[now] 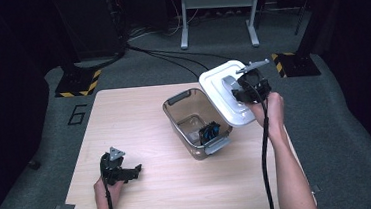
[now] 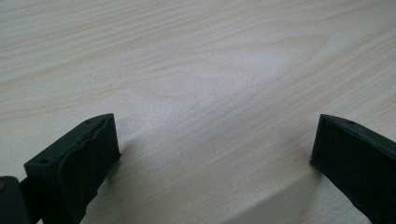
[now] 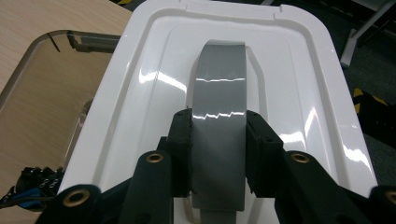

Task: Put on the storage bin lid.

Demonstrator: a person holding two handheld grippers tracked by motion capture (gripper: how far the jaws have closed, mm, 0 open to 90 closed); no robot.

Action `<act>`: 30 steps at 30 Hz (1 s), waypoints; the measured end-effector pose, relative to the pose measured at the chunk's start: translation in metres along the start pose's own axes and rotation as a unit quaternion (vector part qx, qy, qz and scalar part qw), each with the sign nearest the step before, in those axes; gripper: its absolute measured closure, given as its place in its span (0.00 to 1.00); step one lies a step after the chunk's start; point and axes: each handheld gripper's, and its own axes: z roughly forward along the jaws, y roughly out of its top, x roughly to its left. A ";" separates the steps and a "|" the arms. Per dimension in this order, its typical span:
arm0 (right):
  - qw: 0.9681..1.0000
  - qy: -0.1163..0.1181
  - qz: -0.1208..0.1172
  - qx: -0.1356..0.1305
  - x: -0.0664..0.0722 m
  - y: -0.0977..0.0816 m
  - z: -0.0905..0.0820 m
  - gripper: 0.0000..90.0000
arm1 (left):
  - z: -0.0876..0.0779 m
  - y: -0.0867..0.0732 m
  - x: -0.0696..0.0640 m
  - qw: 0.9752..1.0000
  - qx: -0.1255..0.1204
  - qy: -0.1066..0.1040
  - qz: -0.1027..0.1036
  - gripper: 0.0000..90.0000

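A clear plastic bin [image 1: 189, 115] with grey latches stands mid-table, and a black and blue object [image 1: 209, 132] lies inside it near the front. The bin's white lid [image 1: 220, 94] hangs tilted over the bin's right side. My right gripper [image 1: 245, 91] is shut on the lid's grey handle [image 3: 219, 112], its pads [image 3: 183, 140] pressing the handle from both sides. In the right gripper view the lid [image 3: 299, 93] covers part of the bin [image 3: 42, 93]. My left gripper [image 1: 134, 169] rests low over the bare wood at the front left, jaws wide apart with nothing between them [image 2: 212, 154].
The wooden table [image 1: 138, 108] stands on grey carpet. Black cables [image 1: 169, 55] and a metal frame's legs [image 1: 216, 12] lie behind it. Yellow-black striped bases [image 1: 76, 83] sit at both back corners.
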 end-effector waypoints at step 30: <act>0.996 0.075 -0.040 0.032 0.061 0.026 0.027 0.74 | 0.000 0.000 0.001 1.000 0.005 0.000 0.008 0.01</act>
